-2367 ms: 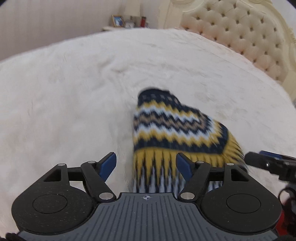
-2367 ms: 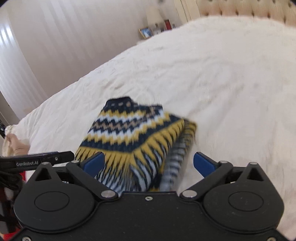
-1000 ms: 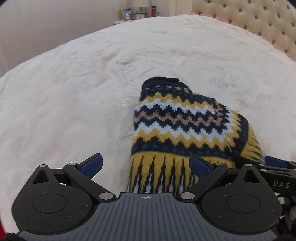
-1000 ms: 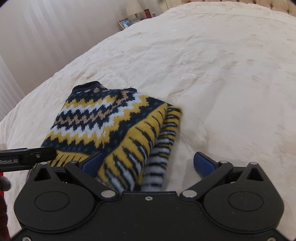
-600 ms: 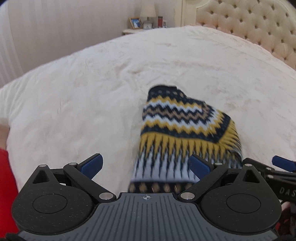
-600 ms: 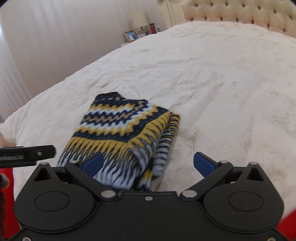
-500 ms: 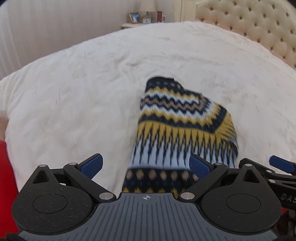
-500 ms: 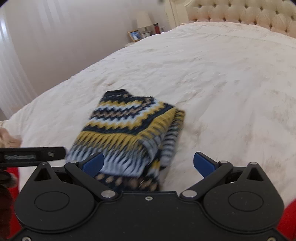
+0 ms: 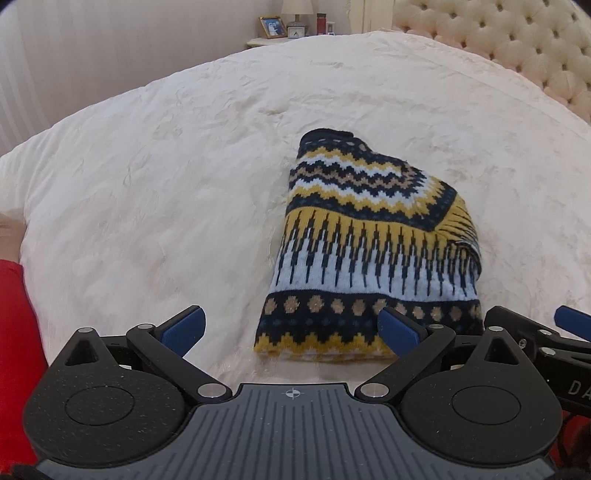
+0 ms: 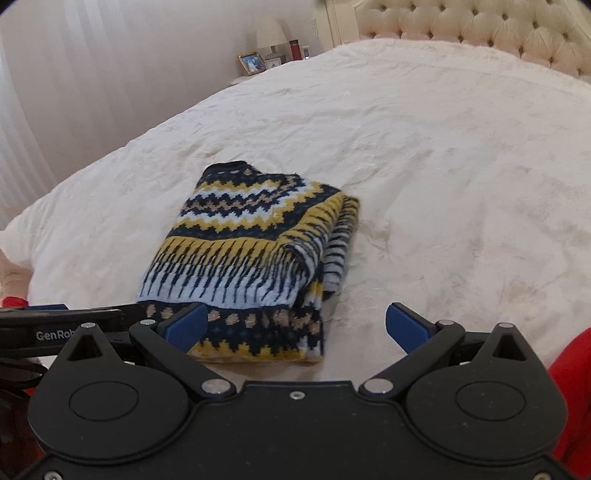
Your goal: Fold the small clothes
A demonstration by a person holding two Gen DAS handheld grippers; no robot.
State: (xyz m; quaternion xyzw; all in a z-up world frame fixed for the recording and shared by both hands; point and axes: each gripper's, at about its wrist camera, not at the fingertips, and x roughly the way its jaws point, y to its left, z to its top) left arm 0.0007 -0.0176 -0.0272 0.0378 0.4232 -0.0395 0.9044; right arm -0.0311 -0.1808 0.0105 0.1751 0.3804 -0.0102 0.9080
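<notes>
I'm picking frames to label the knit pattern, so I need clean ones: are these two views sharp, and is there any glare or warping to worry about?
Left wrist view: the folded sweater is sharp, under soft even light with no glare; fisheye bows the bed into a dome. Right wrist view: the sweater is equally crisp, with faint shadow along its right edge; the headboard curves near the rim.

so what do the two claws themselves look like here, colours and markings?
Both look alike: left claw and right claw have matte black linkage arms with silver pivot pins, round black discs and blue finger pads. The left's base plate is ribbed grey with a crosshair mark; the right's is plain black. Red sleeve beside the right.
</notes>
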